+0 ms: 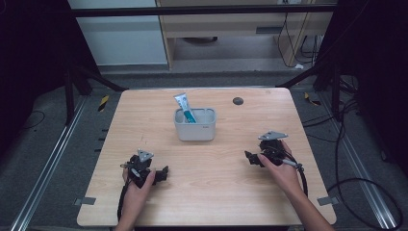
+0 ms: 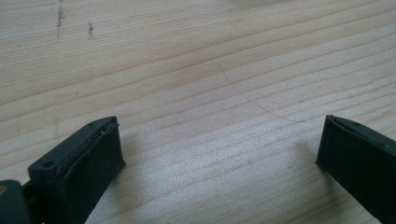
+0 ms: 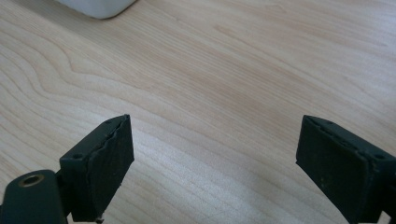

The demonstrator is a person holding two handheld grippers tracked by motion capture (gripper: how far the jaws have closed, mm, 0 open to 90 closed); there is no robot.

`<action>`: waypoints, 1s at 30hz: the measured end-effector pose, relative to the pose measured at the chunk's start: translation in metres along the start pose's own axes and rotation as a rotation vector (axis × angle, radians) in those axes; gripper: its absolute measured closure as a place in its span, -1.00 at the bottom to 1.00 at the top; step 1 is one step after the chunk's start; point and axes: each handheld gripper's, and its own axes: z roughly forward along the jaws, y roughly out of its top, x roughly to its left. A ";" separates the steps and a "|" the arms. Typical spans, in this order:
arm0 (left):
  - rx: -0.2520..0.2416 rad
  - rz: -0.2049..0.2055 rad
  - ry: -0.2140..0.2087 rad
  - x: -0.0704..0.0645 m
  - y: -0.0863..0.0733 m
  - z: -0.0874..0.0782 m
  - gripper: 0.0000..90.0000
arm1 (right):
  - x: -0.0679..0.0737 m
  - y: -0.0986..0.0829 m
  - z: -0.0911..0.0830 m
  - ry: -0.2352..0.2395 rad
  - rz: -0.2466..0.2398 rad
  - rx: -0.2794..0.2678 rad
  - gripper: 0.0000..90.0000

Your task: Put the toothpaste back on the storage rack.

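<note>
- Progress, as we judge it: toothpaste tube [image 1: 184,108] already stands in the grey bin [image 1: 195,131], tilted, crimped end sticking above the rim. If stowing it is the job, that part looks done; what's left is at most backing off or a next item, and we see no other loose item on the table [image 1: 207,192].
- Left gripper [image 1: 163,173]: jaws spread wide, nothing between them. It sits low over bare wood, bin ahead of it and off to its right, well apart.
- Right gripper [image 1: 248,157]: jaws equally wide apart, empty. Bin is ahead and to its left, well apart; in the right gripper view a rounded corner of the bin [image 3: 95,7] shows past the left jaw, far off.
- Neither claw touches the bin or the tube.
- Materials: bin looks like matte moulded plastic, rounded corners, slightly tapered walls, thin rim. Should be rigid, light, easy to nudge.
- Tube: white, soft-looking body with teal print, flat crimped end up. Likely squashes under a hard pinch.
- Tabletop: pale wood-grain laminate, smooth, faint sheen; a thin curved scratch [image 2: 254,100] shows in the left gripper view, between the jaws.
- Jaw pads [image 3: 109,172]: black, flat-faced, rubbery look, slightly ragged edges.
- Small dark round spot [image 1: 237,101] on the table beyond the right gripper; can't tell what it is.
</note>
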 end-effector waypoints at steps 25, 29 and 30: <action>0.000 0.000 0.000 0.000 0.000 0.000 -1.00 | -0.013 -0.014 0.018 -0.023 0.081 -0.009 -0.76; 0.000 0.000 0.000 0.000 0.000 0.000 -1.00 | -0.014 -0.014 0.020 -0.026 0.081 -0.002 -0.77; 0.000 0.000 0.000 0.000 0.000 0.000 -1.00 | -0.014 -0.014 0.020 -0.030 0.077 0.008 -0.79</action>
